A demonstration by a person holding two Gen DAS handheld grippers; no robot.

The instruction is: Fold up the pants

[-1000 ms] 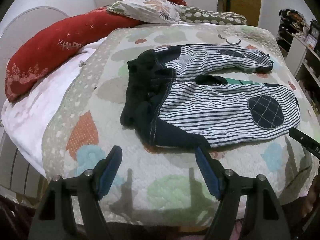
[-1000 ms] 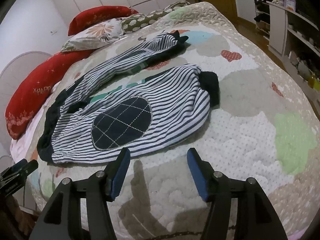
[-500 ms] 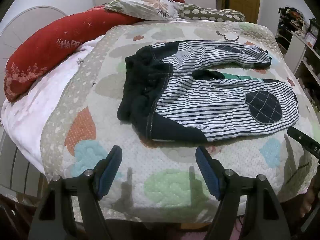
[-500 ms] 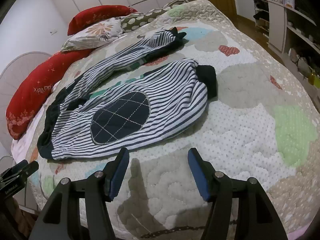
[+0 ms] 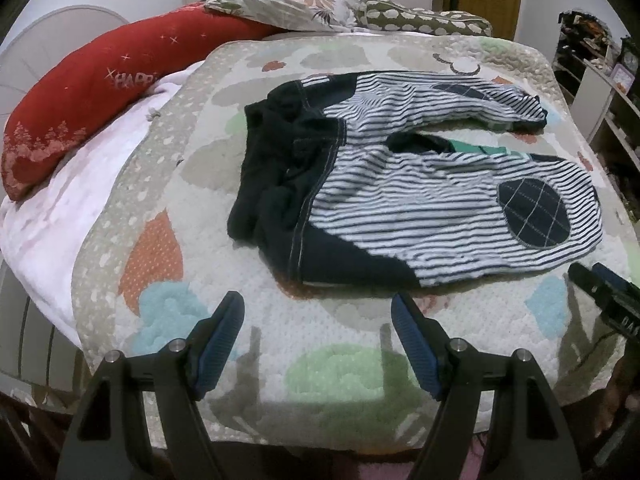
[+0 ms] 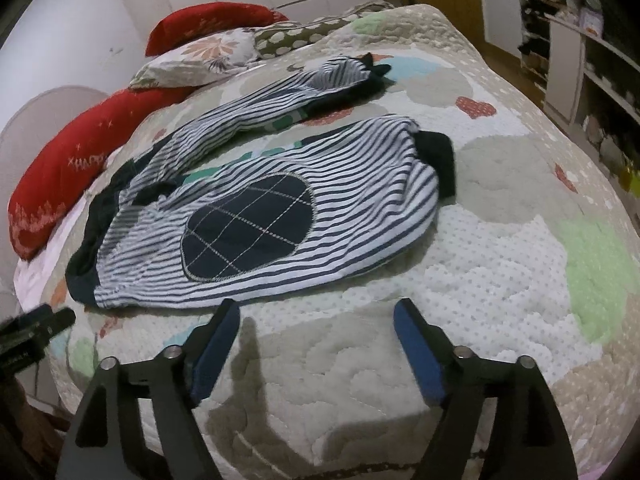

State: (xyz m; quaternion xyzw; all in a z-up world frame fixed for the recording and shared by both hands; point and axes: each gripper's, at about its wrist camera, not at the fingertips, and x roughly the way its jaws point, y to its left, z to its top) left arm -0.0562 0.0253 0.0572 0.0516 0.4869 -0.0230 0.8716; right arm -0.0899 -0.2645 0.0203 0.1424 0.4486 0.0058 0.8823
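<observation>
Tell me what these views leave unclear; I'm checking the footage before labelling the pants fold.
- Striped pants: underside and how the bunched dark waistband is layered, hidden by its own folds in the left wrist view.
- Far leg cuff: blurred in the right wrist view.
- Right gripper: mostly cut off by the left wrist view's edge.
- Shelf contents: too blurred to identify.

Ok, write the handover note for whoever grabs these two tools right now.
Left tool: open, empty, hovering over the quilt near the dark waistband end.
Right tool: open, empty, by the near leg's edge.
Striped pants: spread flat on the quilt, legs apart, waistband bunched, knee patch facing up.
Done: nothing folded.
Left: grip the pants, lay one leg over the other, then fold lengthwise.
</observation>
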